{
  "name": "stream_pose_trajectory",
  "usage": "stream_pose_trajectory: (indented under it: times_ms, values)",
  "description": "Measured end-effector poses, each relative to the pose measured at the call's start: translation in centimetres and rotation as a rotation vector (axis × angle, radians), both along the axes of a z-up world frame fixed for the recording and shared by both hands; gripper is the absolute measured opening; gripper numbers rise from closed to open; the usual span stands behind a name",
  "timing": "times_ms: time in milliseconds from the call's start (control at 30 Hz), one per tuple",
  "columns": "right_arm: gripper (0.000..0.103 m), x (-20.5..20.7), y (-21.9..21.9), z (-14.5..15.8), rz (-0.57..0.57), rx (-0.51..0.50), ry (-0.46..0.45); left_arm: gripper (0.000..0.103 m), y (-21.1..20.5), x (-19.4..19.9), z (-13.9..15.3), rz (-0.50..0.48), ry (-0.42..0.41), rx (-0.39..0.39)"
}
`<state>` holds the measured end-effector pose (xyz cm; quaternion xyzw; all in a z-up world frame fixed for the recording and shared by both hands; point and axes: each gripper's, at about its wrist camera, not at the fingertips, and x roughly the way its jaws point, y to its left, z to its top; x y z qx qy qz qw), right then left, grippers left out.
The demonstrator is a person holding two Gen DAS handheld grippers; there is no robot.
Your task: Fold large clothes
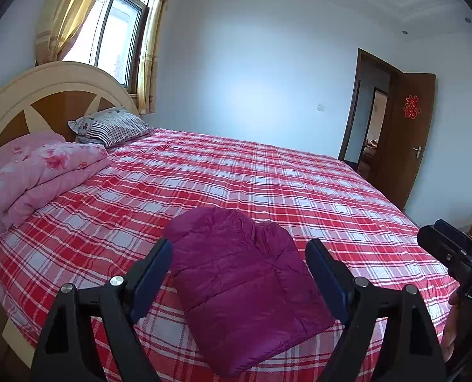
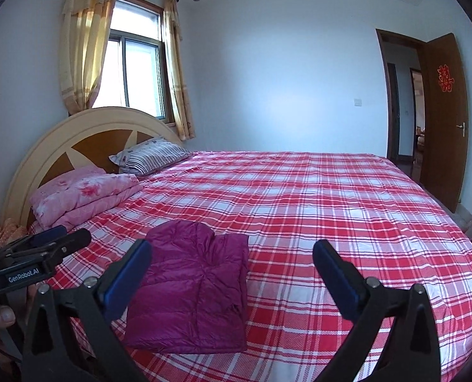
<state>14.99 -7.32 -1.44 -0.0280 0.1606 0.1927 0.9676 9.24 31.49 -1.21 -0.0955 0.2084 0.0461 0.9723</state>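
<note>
At the bottom of the left wrist view, the left gripper [image 1: 238, 258] is spread wide with nothing between its blue pads, and the folded magenta down jacket [image 1: 245, 283] lies on the bed in the gap between the two fingers, lower centre of the frame. In the right wrist view the right gripper [image 2: 232, 258] is likewise wide open and empty; the jacket [image 2: 194, 286] sits lower left of centre, just past its left finger, while the right finger hangs over bare sheet. Neither gripper touches the jacket. Each gripper also shows at the edge of the other's view: the right one at the right edge, the left one at the left edge.

There is one jacket, folded into a compact bundle, on one red-and-white plaid sheet [image 2: 315, 210].

Farther back, at the left, lie one folded pink floral quilt [image 2: 83, 194] and one striped pillow [image 2: 153, 156] against the arched headboard [image 2: 77, 133]. Beyond are a curtained window [image 2: 134, 57] at the upper left and an open brown door [image 2: 442, 121] at the right.
</note>
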Motion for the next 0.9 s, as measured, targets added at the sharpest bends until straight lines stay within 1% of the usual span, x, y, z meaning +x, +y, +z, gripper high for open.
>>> stream_pose_trajectory:
  times_ms: [533, 633, 700, 800, 900]
  values:
    - [0.103, -0.26, -0.73, -0.21, -0.013, 0.019, -0.008, 0.086, -0.57, 0.48, -0.43, 0.0, 0.034, 0.013]
    - [0.103, -0.25, -0.75, -0.2, -0.013, 0.019, -0.008, 0.086, -0.62, 0.41, -0.33, 0.0, 0.029, 0.019]
    - [0.103, -0.36, -0.79, -0.12, -0.013, 0.021, -0.013, 0.095, -0.68, 0.52, -0.3, 0.003, 0.042, 0.026]
    - [0.103, -0.45, -0.8, 0.0, -0.013, 0.028, -0.018, 0.096, -0.53, 0.53, -0.33, -0.003, 0.044, 0.007]
    - [0.103, -0.46, -0.67, 0.02, -0.009, 0.03, -0.02, 0.096, -0.52, 0.6, -0.34, 0.002, 0.049, 0.008]
